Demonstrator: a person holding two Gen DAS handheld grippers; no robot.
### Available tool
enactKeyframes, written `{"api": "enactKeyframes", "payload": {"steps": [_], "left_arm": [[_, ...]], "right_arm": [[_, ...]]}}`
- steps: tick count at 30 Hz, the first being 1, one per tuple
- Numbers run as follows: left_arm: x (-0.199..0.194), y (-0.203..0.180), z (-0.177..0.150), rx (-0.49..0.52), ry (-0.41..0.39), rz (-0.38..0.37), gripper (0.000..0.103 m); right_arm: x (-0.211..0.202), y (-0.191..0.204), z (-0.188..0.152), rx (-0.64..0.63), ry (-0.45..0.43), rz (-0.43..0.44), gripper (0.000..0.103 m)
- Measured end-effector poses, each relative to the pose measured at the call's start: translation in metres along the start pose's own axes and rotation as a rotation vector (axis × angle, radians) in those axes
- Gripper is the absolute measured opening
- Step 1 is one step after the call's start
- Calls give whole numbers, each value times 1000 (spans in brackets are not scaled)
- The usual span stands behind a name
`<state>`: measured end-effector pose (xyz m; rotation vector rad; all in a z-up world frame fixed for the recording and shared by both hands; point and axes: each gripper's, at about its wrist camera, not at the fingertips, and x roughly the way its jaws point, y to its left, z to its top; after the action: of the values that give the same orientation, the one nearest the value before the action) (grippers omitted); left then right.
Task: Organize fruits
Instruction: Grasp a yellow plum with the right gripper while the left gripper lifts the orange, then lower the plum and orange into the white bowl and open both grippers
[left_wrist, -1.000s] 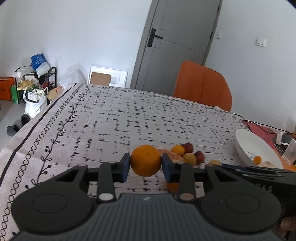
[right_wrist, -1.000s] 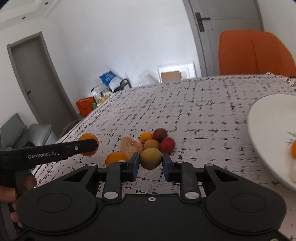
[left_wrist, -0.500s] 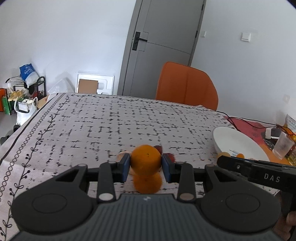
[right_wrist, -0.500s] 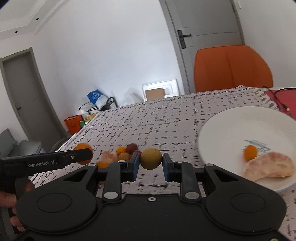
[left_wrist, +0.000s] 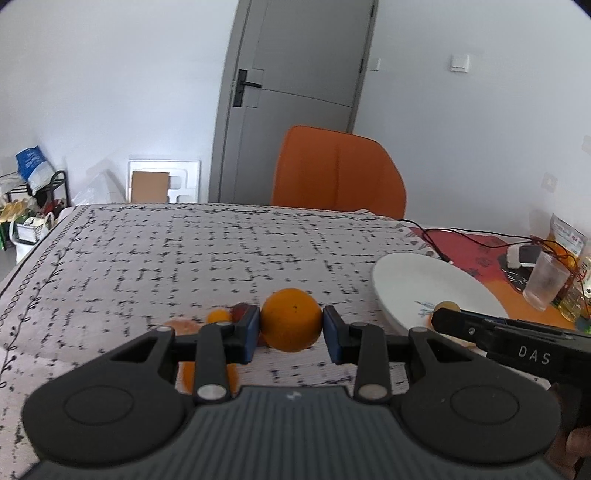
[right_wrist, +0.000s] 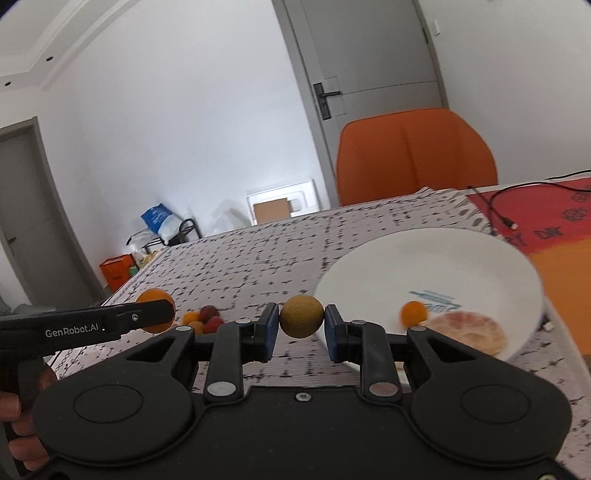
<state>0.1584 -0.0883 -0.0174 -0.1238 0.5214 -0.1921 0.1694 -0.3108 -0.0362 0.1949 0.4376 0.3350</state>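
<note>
Change: both grippers nearer white round plate (right_wrist: 436, 258) than a second ago.
Left gripper (left_wrist: 291, 328): jaws clamped on large round orange (left_wrist: 291, 319), above worktop (left_wrist: 184, 251).
Right gripper (right_wrist: 301, 323): jaws clamped on yellow-brown round fruit (right_wrist: 301, 316), at plate rim.
Plate: small orange fruit (right_wrist: 414, 312), peeled segment (right_wrist: 467, 328).

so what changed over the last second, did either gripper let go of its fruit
No. The right gripper carried its yellow-green fruit from over the fruit pile across to the white plate. The left gripper swung its orange the same way. Both stay clamped; the small orange fruit and peeled piece remain on the plate.
</note>
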Motion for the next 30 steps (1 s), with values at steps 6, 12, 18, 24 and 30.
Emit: {"api": "enactKeyframes", "payload": {"steps": [6, 12, 18, 24, 30], "left_arm": [[9, -27, 1, 37, 5, -29, 35], [19, -53, 1, 71, 14, -55, 35], [29, -75, 0, 96, 23, -71, 35], [42, -93, -2, 115, 41, -83, 35], [56, -106, -4, 138, 63, -96, 35]], "right_arm": [[-12, -22, 0, 27, -30, -33, 25], [-24, -46, -1, 62, -48, -62, 25], [-32, -72, -3, 100, -59, -95, 25], [-36, -95, -5, 134, -63, -117, 25], [-32, -109, -4, 153, -62, -127, 25]]}}
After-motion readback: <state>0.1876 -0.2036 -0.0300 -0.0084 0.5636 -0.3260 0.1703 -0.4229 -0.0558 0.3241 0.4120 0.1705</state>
